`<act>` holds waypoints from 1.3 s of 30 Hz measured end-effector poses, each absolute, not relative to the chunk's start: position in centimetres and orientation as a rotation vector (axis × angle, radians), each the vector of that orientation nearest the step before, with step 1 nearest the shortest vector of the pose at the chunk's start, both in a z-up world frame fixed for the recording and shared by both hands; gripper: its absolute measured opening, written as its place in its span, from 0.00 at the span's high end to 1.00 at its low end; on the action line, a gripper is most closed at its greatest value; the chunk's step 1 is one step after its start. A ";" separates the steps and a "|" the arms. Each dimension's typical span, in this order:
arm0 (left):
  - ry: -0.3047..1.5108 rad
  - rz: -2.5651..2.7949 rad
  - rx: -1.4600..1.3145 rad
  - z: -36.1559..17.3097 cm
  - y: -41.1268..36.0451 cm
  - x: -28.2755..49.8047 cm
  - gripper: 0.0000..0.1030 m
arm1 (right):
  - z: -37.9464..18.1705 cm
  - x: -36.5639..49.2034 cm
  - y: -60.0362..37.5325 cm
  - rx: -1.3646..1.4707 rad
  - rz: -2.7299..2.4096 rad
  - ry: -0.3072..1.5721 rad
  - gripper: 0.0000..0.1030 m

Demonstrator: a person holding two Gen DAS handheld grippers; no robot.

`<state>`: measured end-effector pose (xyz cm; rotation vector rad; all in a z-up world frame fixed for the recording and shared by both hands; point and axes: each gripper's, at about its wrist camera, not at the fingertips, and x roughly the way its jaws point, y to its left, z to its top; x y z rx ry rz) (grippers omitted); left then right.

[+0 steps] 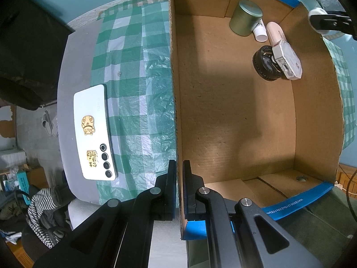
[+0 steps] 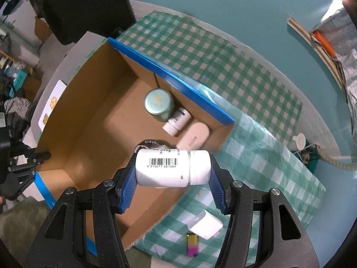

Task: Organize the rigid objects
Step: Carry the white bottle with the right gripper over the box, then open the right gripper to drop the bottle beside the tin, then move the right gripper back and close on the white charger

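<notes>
While clamped on box wall [image 1: 176, 111], left tongs [image 1: 179, 174]; right tongs [image 2: 173, 174] gripping white bottle [image 2: 165, 169].

— What is the brown corrugated cardboard box [image 1: 234, 116] looking like inside?
— Matt and rough, with glossy blue tape on its rims. The round green metal tin [image 1: 245, 17] is showing a dull satin sheen.
— And the white plastic pill bottle [image 2: 173, 167]?
— Smooth, faintly shiny, between ribbed blue pads [image 2: 128, 187].
</notes>
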<state>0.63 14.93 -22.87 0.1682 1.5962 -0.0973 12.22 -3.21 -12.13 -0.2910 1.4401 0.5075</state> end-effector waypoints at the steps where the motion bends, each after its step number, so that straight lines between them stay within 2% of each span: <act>1: 1.596 -0.098 0.168 -22.8 14.9 0.6 0.95 | -12.3 12.3 -2.9 -0.294 0.513 1.444 0.44; 15: 1.594 -0.098 0.169 -22.8 15.0 0.8 0.95 | -14.4 13.2 -0.4 -0.300 0.534 1.481 0.44; 39: 1.591 -0.101 0.178 -22.6 14.9 1.0 0.95 | -10.9 12.5 -2.1 -0.248 0.487 1.421 0.40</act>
